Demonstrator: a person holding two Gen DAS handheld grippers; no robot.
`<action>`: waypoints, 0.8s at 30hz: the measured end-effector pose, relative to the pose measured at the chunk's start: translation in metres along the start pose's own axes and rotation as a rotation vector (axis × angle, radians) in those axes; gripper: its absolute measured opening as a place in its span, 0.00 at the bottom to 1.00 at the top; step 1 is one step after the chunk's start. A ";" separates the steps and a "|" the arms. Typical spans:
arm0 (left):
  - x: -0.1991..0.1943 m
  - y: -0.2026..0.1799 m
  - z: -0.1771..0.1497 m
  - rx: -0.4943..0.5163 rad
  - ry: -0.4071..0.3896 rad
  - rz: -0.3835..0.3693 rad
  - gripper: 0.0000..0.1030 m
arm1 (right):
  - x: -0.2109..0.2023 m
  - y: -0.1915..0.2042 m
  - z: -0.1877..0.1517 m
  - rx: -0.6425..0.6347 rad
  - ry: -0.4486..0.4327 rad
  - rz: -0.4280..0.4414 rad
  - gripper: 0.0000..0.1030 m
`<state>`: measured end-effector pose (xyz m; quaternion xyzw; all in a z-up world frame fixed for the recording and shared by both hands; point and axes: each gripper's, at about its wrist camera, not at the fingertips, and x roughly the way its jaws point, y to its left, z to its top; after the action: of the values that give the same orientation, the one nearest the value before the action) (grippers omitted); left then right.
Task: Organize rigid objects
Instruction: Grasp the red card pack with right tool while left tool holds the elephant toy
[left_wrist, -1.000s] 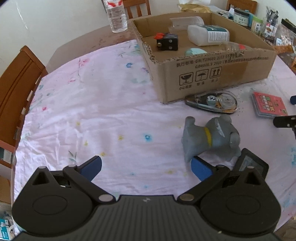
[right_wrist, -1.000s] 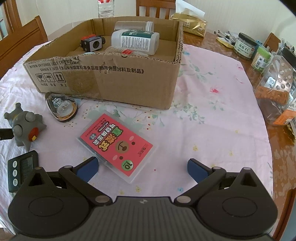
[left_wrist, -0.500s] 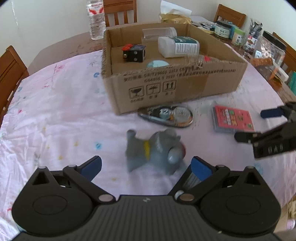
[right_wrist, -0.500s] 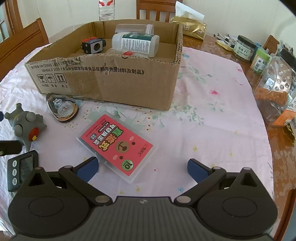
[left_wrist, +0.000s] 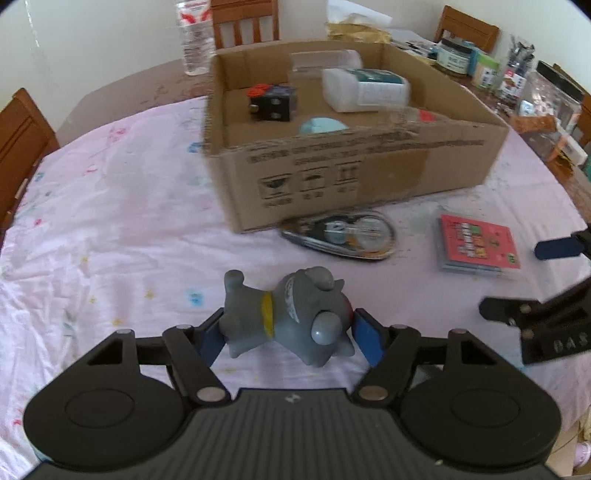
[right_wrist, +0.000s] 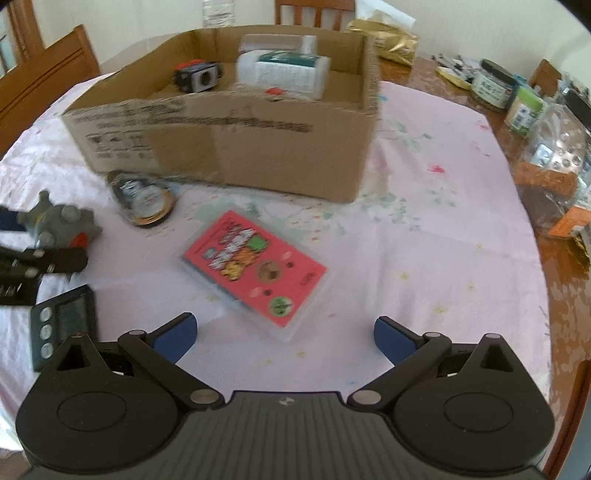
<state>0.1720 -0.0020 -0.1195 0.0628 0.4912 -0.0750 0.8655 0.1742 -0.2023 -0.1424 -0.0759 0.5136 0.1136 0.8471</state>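
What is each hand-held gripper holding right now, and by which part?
The left hand-held gripper has just closed on the grey toy figure, pads at its rear end and its red-nosed face. The right hand-held gripper is open and holds nothing.

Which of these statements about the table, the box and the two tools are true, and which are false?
1. The left tool has closed on the grey toy. True; its jaws have just been closing.
2. The right tool holds the red card pack. False: it is open and empty, and the pack lies on the cloth.
3. The white bottle lies inside the cardboard box. True.
4. The tape dispenser is in the box. False: it lies on the cloth beside the front wall.
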 end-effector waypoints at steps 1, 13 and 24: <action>0.000 0.004 0.000 -0.005 0.000 0.006 0.69 | 0.000 0.004 0.000 -0.005 -0.002 0.010 1.00; 0.000 0.031 -0.005 -0.022 -0.001 0.019 0.69 | 0.021 0.032 0.037 -0.010 -0.027 0.026 1.00; 0.000 0.034 -0.005 -0.032 -0.016 0.003 0.70 | 0.028 0.044 0.048 0.048 -0.025 -0.048 0.98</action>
<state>0.1738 0.0320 -0.1210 0.0489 0.4853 -0.0662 0.8705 0.2158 -0.1449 -0.1461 -0.0664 0.5037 0.0816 0.8574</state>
